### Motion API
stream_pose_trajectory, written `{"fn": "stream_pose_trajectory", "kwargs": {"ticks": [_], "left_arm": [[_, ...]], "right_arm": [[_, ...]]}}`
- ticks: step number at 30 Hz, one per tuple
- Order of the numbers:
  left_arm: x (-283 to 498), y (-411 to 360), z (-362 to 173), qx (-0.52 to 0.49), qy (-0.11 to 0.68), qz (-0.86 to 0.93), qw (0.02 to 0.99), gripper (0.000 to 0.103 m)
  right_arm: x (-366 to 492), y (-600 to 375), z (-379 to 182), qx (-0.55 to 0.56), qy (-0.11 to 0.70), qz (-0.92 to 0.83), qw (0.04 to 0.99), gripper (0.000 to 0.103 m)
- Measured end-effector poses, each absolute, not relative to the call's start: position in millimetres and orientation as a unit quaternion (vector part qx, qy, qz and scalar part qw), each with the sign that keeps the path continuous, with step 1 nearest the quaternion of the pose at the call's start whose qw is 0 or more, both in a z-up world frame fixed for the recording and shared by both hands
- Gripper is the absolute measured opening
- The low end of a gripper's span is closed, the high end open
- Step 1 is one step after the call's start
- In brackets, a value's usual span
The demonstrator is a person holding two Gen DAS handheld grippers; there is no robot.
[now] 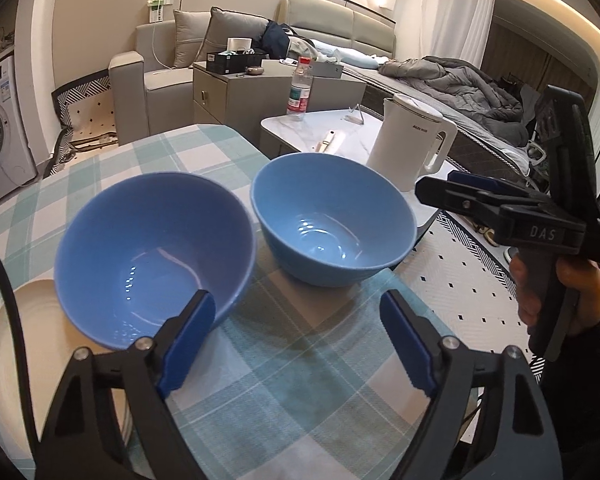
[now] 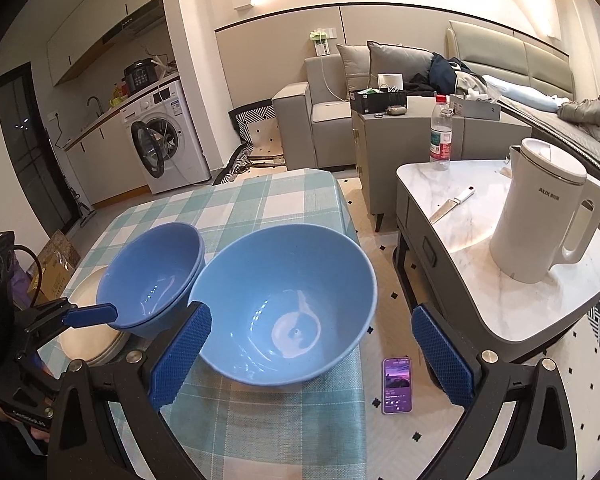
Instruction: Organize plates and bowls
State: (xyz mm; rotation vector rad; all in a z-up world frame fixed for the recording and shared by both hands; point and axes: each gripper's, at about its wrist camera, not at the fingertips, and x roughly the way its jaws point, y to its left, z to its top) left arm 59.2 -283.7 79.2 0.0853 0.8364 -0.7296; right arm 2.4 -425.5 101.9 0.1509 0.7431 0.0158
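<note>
Two darker blue bowls (image 2: 152, 280) sit nested on the checked tablecloth, partly over a stack of cream plates (image 2: 88, 344). A lighter blue bowl (image 2: 284, 304) stands alone just to their right. My left gripper (image 1: 298, 340) is open. Its left pad (image 1: 188, 340) is at the near right rim of the nested bowls (image 1: 152, 256), and nothing is pressed between its pads. My right gripper (image 2: 314, 356) is open too, low in front of the lighter bowl (image 1: 332, 220), with its left pad (image 2: 184, 356) over that bowl's left rim. It shows side-on in the left wrist view, right gripper (image 1: 440, 186).
The table's right edge (image 2: 356, 240) drops to a patterned rug, where a phone (image 2: 398, 386) lies. A marble side table (image 2: 480, 312) to the right holds a white kettle (image 2: 540, 216), a knife (image 2: 452, 204) and a water bottle (image 2: 440, 132). A hand (image 1: 560, 292) holds the right gripper.
</note>
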Motion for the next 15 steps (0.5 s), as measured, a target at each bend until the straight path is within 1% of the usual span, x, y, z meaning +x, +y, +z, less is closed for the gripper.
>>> {"fn": "stream_pose_trajectory", "kwargs": {"ticks": [2, 3, 5, 8, 15], "left_arm": [[59, -289, 79, 0.040, 0.401, -0.348, 0.846, 0.068], [59, -292, 78, 0.038, 0.405, -0.351, 0.843, 0.066], [61, -297, 76, 0.034, 0.412, -0.357, 0.837, 0.060], [63, -305, 74, 0.027, 0.421, -0.366, 0.829, 0.058], [73, -319, 71, 0.005, 0.440, -0.358, 0.824, 0.058]], "right_arm": [[4, -428, 100, 0.078, 0.368, 0.007, 0.927, 0.102], [5, -430, 98, 0.081, 0.370, 0.007, 0.925, 0.102], [6, -433, 96, 0.087, 0.374, 0.009, 0.923, 0.102], [9, -437, 93, 0.092, 0.376, 0.009, 0.922, 0.102], [20, -445, 84, 0.095, 0.387, 0.004, 0.917, 0.102]]}}
